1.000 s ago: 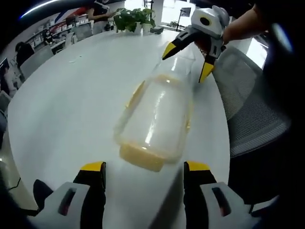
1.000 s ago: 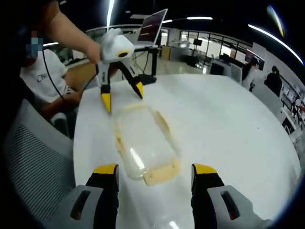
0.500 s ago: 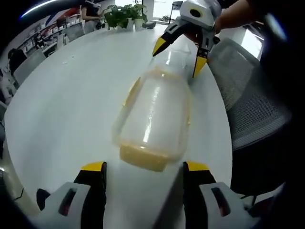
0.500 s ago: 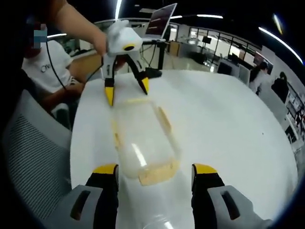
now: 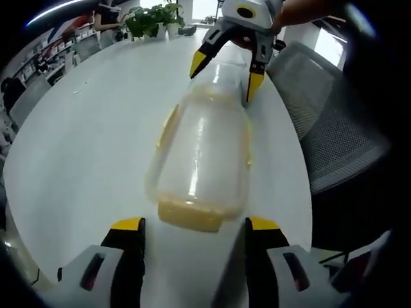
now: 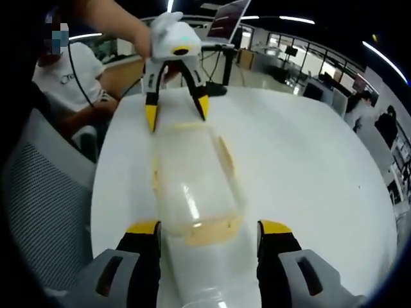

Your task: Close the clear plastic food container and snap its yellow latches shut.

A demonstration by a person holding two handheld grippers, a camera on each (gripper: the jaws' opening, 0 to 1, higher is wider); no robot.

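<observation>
A clear plastic food container (image 5: 202, 154) with yellow latches lies lengthwise on the white table (image 5: 83, 128). Its near yellow latch (image 5: 190, 215) sits just ahead of my open left gripper (image 5: 194, 231). At the container's far end my right gripper (image 5: 225, 74) stands open, its yellow tips straddling that end. In the right gripper view the container (image 6: 192, 186) stretches away from my open right gripper (image 6: 207, 232), with a yellow latch (image 6: 205, 232) between its tips. The left gripper (image 6: 176, 109) stands open over the far end.
A grey mesh chair (image 5: 334, 135) stands beside the table edge. Potted plants (image 5: 144, 19) sit at the table's far side. In the right gripper view a seated person in a white shirt (image 6: 70, 83) and a laptop on a stand (image 6: 225, 16) are beyond the table.
Both grippers have drawn closer to the container's two ends. The container itself has not moved, and both grippers stay open.
</observation>
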